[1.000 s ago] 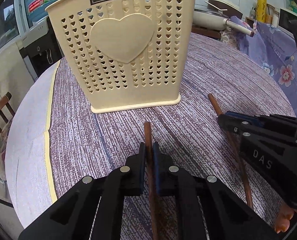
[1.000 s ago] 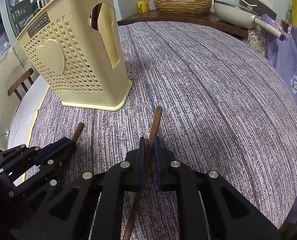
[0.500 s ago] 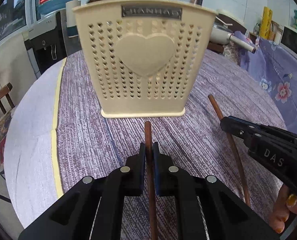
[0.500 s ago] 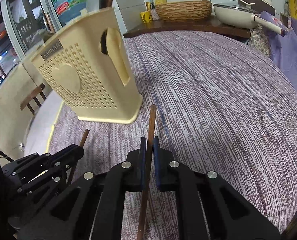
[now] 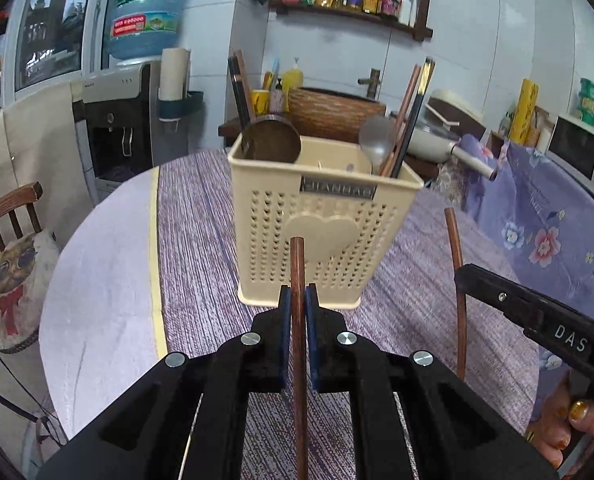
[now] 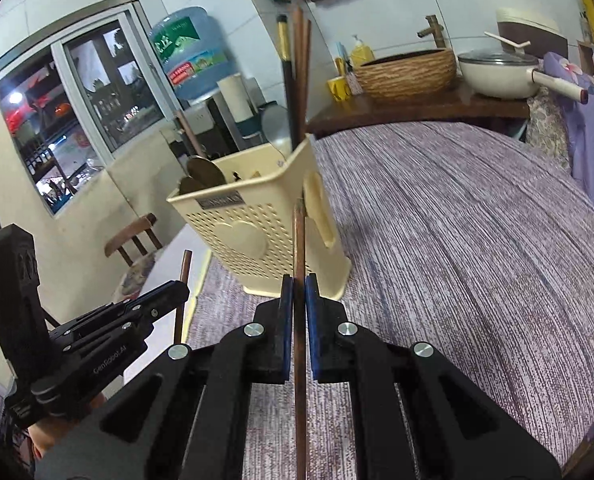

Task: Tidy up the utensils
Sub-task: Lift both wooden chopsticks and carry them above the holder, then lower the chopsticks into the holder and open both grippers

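Each gripper holds one brown wooden chopstick off the table. My left gripper point(image 5: 295, 294) is shut on a chopstick point(image 5: 298, 264) whose tip points at the cream perforated utensil basket point(image 5: 325, 224). My right gripper point(image 6: 295, 284) is shut on the other chopstick point(image 6: 299, 240), seen also in the left wrist view as a chopstick point(image 5: 455, 256) in the right gripper point(image 5: 463, 274). The basket point(image 6: 257, 224) holds chopsticks point(image 5: 411, 112), a pale spoon point(image 5: 375, 138) and a dark ladle point(image 5: 271, 140). The left gripper point(image 6: 179, 290) appears low left in the right wrist view.
The round table carries a purple striped cloth point(image 6: 457, 220). A wooden chair point(image 5: 13, 240) with a cushion stands at the left. Behind the table are a water dispenser point(image 5: 133, 120), a woven basket point(image 6: 407, 70), a white pan point(image 6: 501, 72) and a microwave point(image 5: 581, 156).
Both grippers have risen with their chopsticks lifted off the cloth. The basket now sits lower in both views, so its open top and contents show.
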The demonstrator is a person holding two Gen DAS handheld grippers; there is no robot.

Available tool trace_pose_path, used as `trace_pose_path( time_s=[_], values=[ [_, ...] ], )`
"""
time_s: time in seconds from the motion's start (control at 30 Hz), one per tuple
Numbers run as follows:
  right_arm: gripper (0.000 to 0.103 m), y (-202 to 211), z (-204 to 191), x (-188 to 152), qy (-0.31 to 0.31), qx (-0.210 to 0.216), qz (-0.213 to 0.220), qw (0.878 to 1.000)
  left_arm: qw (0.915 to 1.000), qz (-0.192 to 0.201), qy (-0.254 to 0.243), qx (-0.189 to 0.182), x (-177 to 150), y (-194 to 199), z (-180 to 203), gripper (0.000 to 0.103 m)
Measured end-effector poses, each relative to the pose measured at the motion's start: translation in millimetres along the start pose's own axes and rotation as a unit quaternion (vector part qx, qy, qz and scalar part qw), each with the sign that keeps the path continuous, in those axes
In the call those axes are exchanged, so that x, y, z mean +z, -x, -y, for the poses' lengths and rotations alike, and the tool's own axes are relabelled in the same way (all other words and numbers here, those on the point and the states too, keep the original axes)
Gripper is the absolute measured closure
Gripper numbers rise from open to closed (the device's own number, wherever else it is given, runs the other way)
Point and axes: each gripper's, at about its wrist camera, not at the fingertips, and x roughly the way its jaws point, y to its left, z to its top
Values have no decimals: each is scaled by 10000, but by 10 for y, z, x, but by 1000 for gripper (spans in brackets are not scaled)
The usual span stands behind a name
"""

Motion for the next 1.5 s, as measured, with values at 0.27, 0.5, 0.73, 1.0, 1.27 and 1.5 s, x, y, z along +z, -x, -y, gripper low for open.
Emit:
trace_pose_path(
  time_s=[0.27, 0.5, 0.73, 1.0, 1.27, 1.5],
  values=[
    [95, 163, -126, 92, 203, 115, 192, 9995, 9993, 323, 91, -171, 143, 224, -25, 95],
    [95, 260, -251, 128, 416, 203, 322, 9984, 9976, 620, 216, -221, 196, 381, -63, 95],
    [95, 328, -382, 168, 610, 263, 422, 9969, 9967, 738, 221, -273, 219, 452, -76, 95],
    [95, 391, -456, 298, 743, 284, 591, 9951, 9950, 925, 266, -279, 314, 557, -113, 95],
    [95, 447, -579, 493, 992, 284, 745, 9919, 9924, 1169, 208, -330, 522, 678, -96, 95],
    [95, 579, -716, 938, 1097, 423, 945, 9886, 9871, 1521, 234, -453, 1028, 855, -109, 95]
  ],
)
